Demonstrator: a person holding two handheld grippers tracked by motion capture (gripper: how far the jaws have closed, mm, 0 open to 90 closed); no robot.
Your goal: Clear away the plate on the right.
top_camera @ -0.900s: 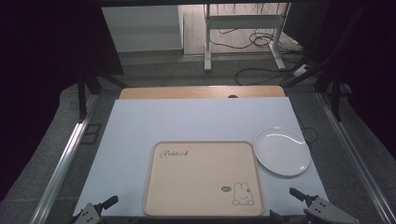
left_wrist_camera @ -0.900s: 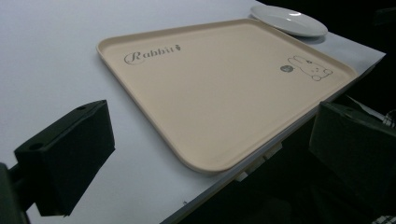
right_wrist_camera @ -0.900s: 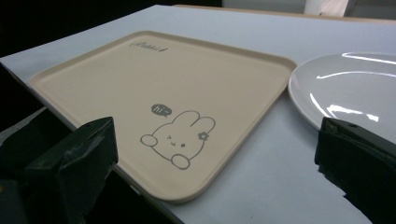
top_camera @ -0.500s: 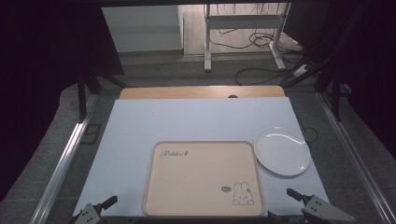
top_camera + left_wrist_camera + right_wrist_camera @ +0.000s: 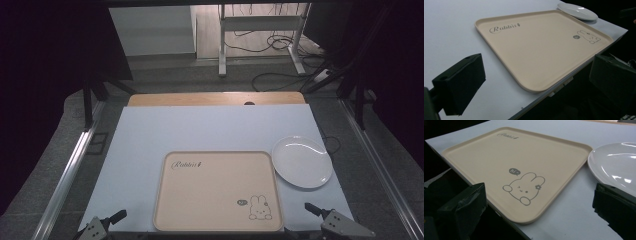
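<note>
tray (image 5: 215,195): 1 | plate (image 5: 301,162): 1 | hand-held gripper: 2, left hand-held gripper (image 5: 107,224), right hand-held gripper (image 5: 320,214)

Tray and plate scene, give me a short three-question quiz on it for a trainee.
1. True or false: the white plate lies on the beige tray.
2. The rabbit drawing sits in which corner of the tray, seen from above: A near right, B far left, C far right?
3. What do the left gripper and right gripper hold?

Key:
1. False; the plate lies on the table, beside the tray's far right corner.
2. A.
3. Nothing; both stand open at the table's near edge.
</note>
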